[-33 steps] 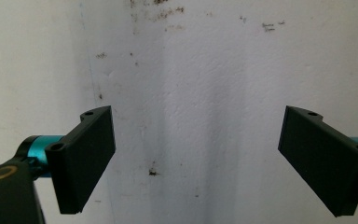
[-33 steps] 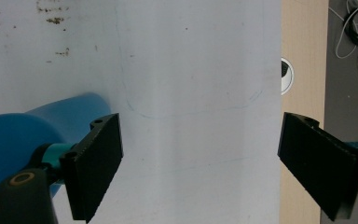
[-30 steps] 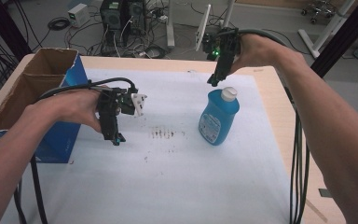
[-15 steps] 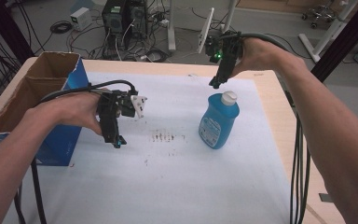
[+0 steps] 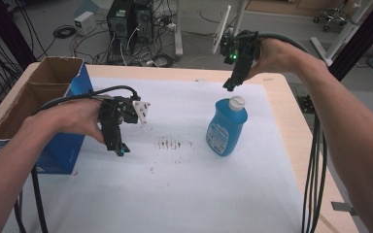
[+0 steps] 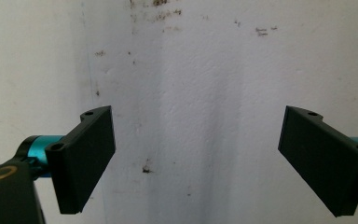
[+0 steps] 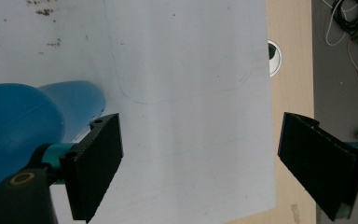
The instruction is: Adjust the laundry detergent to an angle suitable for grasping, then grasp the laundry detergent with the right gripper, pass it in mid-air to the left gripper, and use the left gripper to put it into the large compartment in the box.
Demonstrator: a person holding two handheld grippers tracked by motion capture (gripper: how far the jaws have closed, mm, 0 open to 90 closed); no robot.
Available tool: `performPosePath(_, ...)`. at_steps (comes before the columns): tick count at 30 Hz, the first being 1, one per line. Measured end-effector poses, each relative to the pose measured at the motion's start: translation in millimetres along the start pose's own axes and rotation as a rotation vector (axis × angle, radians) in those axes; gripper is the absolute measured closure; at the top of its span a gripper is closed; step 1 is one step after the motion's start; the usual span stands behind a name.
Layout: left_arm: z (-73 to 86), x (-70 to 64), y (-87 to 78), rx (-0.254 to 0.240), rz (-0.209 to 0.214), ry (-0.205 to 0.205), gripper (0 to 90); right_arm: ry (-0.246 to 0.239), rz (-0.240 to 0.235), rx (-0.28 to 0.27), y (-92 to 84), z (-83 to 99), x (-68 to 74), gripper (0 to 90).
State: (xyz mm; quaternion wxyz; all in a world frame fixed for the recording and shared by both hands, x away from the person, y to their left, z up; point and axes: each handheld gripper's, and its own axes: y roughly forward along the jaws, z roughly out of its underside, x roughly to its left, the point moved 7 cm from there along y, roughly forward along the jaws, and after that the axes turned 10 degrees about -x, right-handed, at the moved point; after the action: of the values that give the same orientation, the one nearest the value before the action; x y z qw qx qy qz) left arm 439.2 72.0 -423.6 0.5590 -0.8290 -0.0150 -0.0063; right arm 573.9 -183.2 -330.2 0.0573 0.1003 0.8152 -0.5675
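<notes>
We hold the left gripper (image 5: 119,148) nearest us, jaws spread wide and empty over the stained white foam mat (image 5: 184,194). Farther off stands the blue plastic bottle with white cap (image 5: 227,127), upright mid-mat, untouched. Beyond it our right gripper (image 5: 229,86) hangs just above and behind the cap, jaws spread, nothing between them. The open cardboard box with blue side (image 5: 43,104) sits at the left table edge. We judge the grasp is not yet made; everything is left to do
</notes>
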Motion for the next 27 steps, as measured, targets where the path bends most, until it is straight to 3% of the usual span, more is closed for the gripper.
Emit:
performPosePath(3, -0.3, -0.2, -1.6, -0.006, -0.001, 0.004, 10.9, 0.002, -0.007, -0.009, 1.5, -2.2, -0.9, 13.4)
performPosePath(9, -2.5, -1.2, -0.8, -0.014, 0.001, 0.003, 10.9, -0.008, -0.007, 0.026, 8.1, 1.1, -1.3, 13.4)
performPosePath(14, -4.1, -3.6, -3.6, -0.017, -0.007, -0.003, 10.9, 0.007, 0.006, 0.020, 1.5, 8.0, 2.7, 13.4)
performPosePath(17, -4.1, -4.2, -3.7, -0.015, -0.006, -0.016, 10.9, 0.021, 0.020, 0.018, -5.6, 17.2, 5.7, 13.4)
performPosePath(22, -4.2, -6.1, -0.9, -0.021, -0.009, -0.038, 10.9, 0.089, 0.046, 0.034, -16.7, 41.5, 11.2, 13.4)
performPosePath(27, -1.3, -3.8, 1.0, -0.006, -0.004, -0.037, 10.9, 0.105, 0.064, 0.059, -25.8, 63.3, 24.5, 13.4)
